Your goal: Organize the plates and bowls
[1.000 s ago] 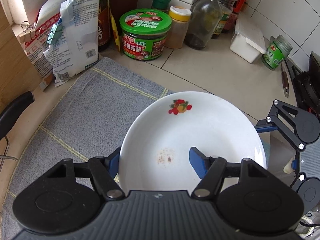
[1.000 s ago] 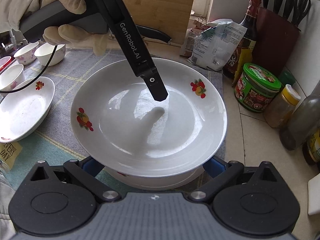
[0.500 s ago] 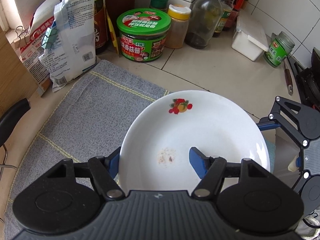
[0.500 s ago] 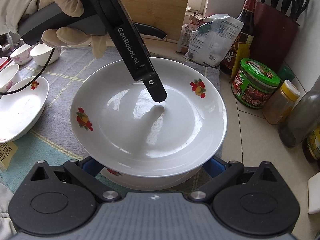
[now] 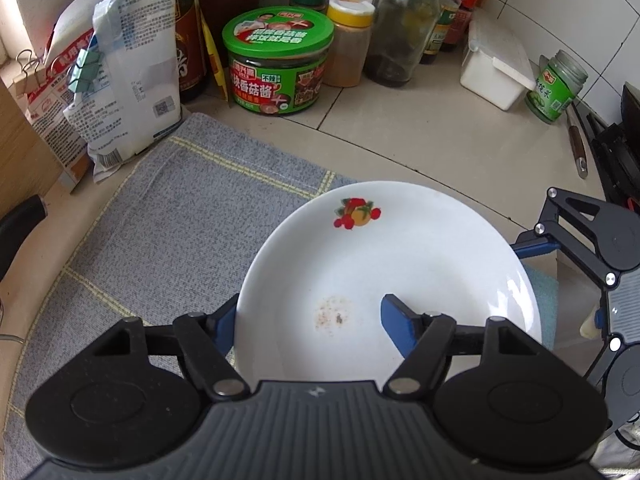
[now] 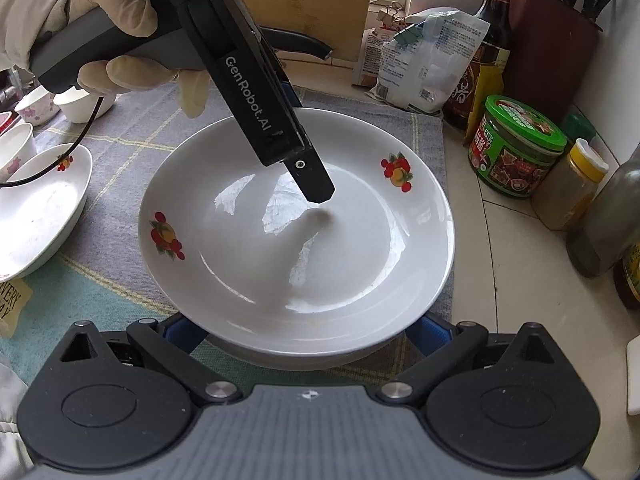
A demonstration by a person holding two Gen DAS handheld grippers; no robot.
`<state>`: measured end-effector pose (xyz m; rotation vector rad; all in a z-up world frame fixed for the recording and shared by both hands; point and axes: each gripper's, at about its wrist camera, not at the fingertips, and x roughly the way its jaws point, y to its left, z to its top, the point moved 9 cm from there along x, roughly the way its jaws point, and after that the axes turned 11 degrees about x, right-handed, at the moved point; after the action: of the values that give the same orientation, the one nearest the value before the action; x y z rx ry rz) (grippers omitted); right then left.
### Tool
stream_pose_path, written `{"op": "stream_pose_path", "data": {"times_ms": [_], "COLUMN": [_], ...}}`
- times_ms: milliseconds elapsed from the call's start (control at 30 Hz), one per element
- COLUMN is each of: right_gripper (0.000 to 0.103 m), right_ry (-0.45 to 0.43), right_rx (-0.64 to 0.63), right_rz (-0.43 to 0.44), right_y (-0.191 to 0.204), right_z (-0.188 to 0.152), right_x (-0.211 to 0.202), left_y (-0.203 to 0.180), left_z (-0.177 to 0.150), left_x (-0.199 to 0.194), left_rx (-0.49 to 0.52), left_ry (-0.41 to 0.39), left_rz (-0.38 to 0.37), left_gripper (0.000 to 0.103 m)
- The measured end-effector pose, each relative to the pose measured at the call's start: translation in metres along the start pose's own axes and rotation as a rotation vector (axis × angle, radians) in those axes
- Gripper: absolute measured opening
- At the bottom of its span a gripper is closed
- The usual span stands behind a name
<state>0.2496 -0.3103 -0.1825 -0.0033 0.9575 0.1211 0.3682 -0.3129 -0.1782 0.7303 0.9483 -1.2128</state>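
A white plate with fruit prints (image 5: 400, 248) (image 6: 280, 264) sits on top of a second white plate (image 6: 288, 360), on a grey cloth (image 5: 180, 240). My left gripper (image 5: 308, 312) straddles the top plate's near rim, one blue finger inside the dish and one outside. Its jaws are opening with the rim still between them. In the right wrist view its inner finger (image 6: 316, 184) hangs over the plate's middle, held by a gloved hand (image 6: 100, 8). My right gripper (image 6: 308, 332) stands wide at either side of the lower plate. Its fingertips are hidden under the top plate's rim.
A smaller white dish (image 6: 36, 216) and small bowls (image 6: 36, 104) lie left on the cloth. Along the back stand a green-lidded jar (image 5: 280, 64), bottles, a yellow-capped jar (image 5: 348, 40), a paper bag (image 5: 132, 64) and a white box (image 5: 496, 68). A wooden board (image 6: 304, 4) leans behind.
The top plate has sunk closer onto the plate under it. The left gripper has slid slightly back toward the rim. The right gripper has kept its place.
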Motion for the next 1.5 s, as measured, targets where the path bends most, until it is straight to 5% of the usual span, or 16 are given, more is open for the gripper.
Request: {"op": "stream_pose_path", "data": {"times_ms": [500, 1500], "right_gripper": [0.103, 0.103], "right_ry": [0.013, 0.059], "right_rx": [0.03, -0.017], "right_rz": [-0.001, -0.012], "right_y": [-0.006, -0.002], "right_z": [-0.001, 0.001], "right_x": [0.004, -0.003], "left_y": [0.001, 0.003], "left_z": [-0.001, -0.004], "left_x": [0.009, 0.012], "left_rx": [0.032, -0.008], "left_ry": [0.018, -0.004], "left_rz": [0.06, 0.013], "left_gripper": [0.074, 0.078]}}
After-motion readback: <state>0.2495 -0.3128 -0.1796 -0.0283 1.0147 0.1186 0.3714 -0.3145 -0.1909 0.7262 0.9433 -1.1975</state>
